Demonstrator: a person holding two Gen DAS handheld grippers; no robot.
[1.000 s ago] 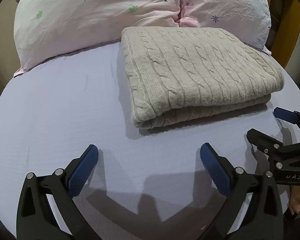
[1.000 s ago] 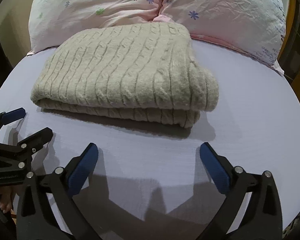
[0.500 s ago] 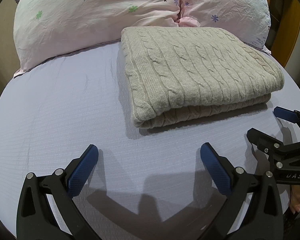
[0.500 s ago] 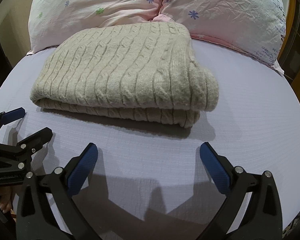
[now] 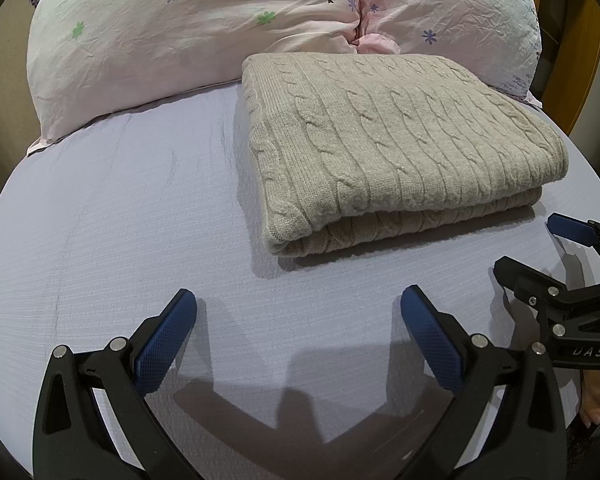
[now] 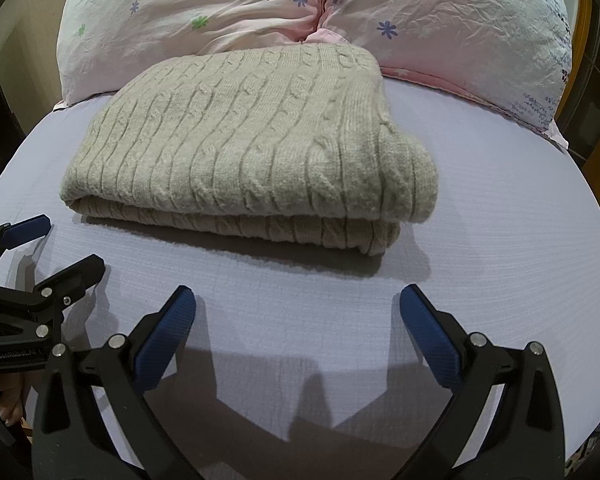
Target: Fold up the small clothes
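A beige cable-knit sweater (image 5: 392, 148) lies folded in a neat rectangle on the lavender bed sheet (image 5: 112, 220), its far edge against the pillows. It also shows in the right wrist view (image 6: 244, 152). My left gripper (image 5: 298, 304) is open and empty, hovering over bare sheet in front of the sweater's left corner. My right gripper (image 6: 298, 304) is open and empty, in front of the sweater's right corner. Each gripper shows at the edge of the other's view: the right one (image 5: 540, 248), the left one (image 6: 56, 244).
Two pink floral pillows (image 5: 188, 36) (image 6: 472, 28) lie behind the sweater. A wooden bed frame edge (image 5: 580, 52) stands at the far right. The lavender sheet (image 6: 512, 240) stretches bare to the left and right of the sweater.
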